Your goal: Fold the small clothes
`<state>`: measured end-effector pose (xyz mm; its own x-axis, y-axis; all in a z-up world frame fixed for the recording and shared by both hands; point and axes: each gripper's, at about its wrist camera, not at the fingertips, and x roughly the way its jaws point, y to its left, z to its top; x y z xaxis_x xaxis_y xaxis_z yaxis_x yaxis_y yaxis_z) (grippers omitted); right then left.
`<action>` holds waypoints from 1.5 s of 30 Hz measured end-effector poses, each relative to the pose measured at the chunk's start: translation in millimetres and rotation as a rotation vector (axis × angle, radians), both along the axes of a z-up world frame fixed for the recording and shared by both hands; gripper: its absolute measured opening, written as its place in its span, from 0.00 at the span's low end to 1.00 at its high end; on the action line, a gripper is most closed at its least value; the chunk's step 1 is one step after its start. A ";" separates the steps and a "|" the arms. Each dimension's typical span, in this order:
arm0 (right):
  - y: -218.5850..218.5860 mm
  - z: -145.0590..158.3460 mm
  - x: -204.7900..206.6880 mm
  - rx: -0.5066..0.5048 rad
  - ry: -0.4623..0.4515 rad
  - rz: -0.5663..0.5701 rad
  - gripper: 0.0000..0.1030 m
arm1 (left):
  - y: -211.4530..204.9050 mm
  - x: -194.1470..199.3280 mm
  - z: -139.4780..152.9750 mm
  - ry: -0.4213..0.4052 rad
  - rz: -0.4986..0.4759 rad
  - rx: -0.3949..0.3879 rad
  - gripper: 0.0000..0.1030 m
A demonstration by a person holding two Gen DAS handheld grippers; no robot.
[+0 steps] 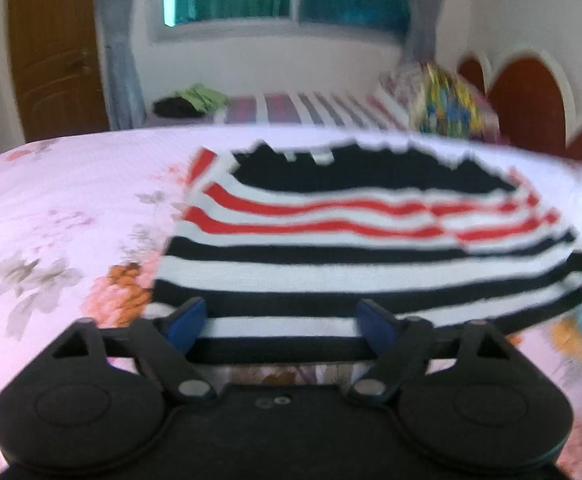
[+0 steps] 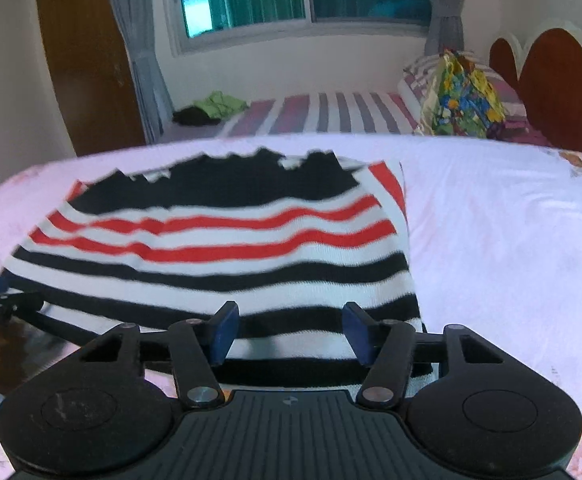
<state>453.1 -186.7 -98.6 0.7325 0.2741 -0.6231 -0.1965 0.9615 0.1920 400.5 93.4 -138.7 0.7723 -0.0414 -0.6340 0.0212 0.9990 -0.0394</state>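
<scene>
Striped garment flat on floral bed, both grippers at its near hem.
Pink floral bedspread [image 1: 71, 208] fills mid-frame; striped sweater [image 1: 331, 248] lies centre, black band at its top edge. Left gripper [image 1: 281, 326] lower centre, jaws apart over the hem, gripping nothing. Right gripper [image 2: 291, 332] lower centre, likewise part-open, empty, sweater [image 2: 219, 240] ahead.

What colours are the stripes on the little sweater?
Black, white and red stripes on the sweater, clearest in the right wrist view.
</scene>
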 end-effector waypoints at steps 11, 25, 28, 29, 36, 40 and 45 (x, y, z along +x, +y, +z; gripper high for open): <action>38.0 23.6 13.8 0.126 -0.059 0.123 0.03 | 53.1 -13.7 -29.8 0.041 0.228 -0.563 0.52; 70.3 -13.3 86.8 0.188 0.012 0.165 0.03 | 81.8 49.3 -59.4 -0.063 0.323 -0.798 0.30; 78.5 -20.0 95.3 0.188 0.021 0.181 0.03 | 80.0 52.6 -60.7 -0.070 0.329 -0.801 0.22; 82.5 -23.3 98.5 0.169 0.029 0.186 0.03 | 79.3 51.5 -59.7 -0.077 0.330 -0.819 0.17; 93.7 -39.5 111.0 0.066 0.086 0.183 0.00 | 79.5 38.3 -51.8 -0.122 0.298 -0.837 0.16; 86.5 -43.5 112.7 0.105 0.095 0.178 0.00 | 86.0 39.1 -65.9 -0.066 0.308 -0.858 0.16; 80.2 -43.9 113.2 0.133 0.094 0.180 0.00 | 73.5 43.3 -35.1 -0.118 0.245 -0.800 0.16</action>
